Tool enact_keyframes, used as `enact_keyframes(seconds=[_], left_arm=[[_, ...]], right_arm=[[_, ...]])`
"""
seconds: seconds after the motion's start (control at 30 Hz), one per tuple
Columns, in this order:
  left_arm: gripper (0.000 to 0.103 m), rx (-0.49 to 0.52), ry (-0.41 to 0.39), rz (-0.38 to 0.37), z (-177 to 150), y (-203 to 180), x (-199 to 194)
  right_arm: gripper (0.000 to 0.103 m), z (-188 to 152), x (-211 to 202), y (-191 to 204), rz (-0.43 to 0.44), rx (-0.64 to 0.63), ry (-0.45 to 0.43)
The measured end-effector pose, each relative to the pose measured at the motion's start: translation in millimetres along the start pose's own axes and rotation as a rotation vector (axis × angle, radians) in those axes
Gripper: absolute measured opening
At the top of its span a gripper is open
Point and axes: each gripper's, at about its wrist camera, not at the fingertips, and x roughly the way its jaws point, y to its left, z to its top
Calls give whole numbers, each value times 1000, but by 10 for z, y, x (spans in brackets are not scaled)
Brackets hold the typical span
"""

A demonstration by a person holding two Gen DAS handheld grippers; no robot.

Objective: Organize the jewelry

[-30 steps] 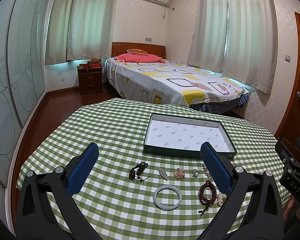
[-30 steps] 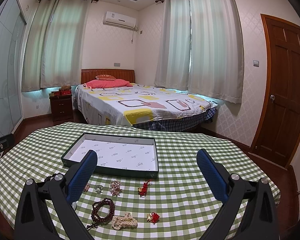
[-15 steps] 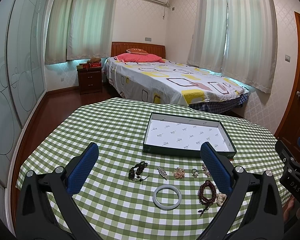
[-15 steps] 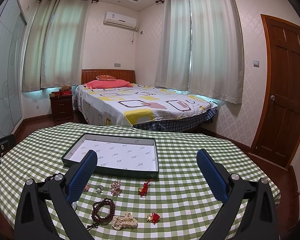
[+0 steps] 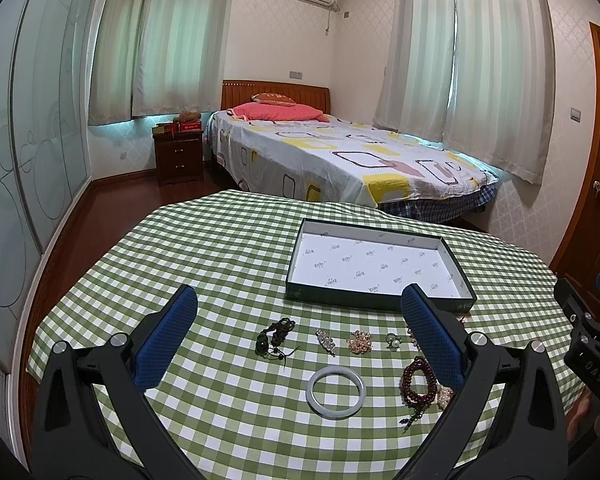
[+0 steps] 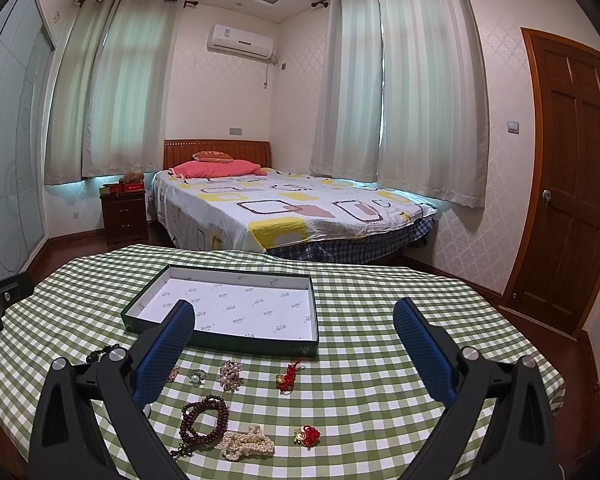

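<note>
Jewelry is laid out on a table covered by a green checked cloth (image 5: 220,264), in front of a shallow dark green box (image 5: 374,302) with a white printed lining, which holds nothing. In the left wrist view, a pale jade bangle (image 5: 335,390) is seen lying flat nearest the camera, with a dark red bead bracelet (image 5: 416,382) to its right and a dark cord piece (image 5: 276,334), a crystal clip (image 5: 326,340), a gold-toned cluster (image 5: 360,342) and a small ring (image 5: 392,340) lined up just before the box. Pearl strands (image 6: 246,442) and two red knot charms (image 6: 290,376) (image 6: 307,435) are shown in the right wrist view. The left gripper (image 5: 298,320) and right gripper (image 6: 294,326) are held above the cloth, fingers spread wide, nothing pinched.
</note>
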Motion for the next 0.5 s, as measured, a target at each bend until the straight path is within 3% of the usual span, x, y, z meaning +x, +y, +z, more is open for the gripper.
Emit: enact_keyframes(seconds=[0.23,0.5], left_arm=[[99,7,29,-9,-260,47,287],[99,7,129,-27,-631,31,682]], right_arm=[[97,-270,130,-89,15,-14,-14],[97,-698,421,-205,22,-40,56]])
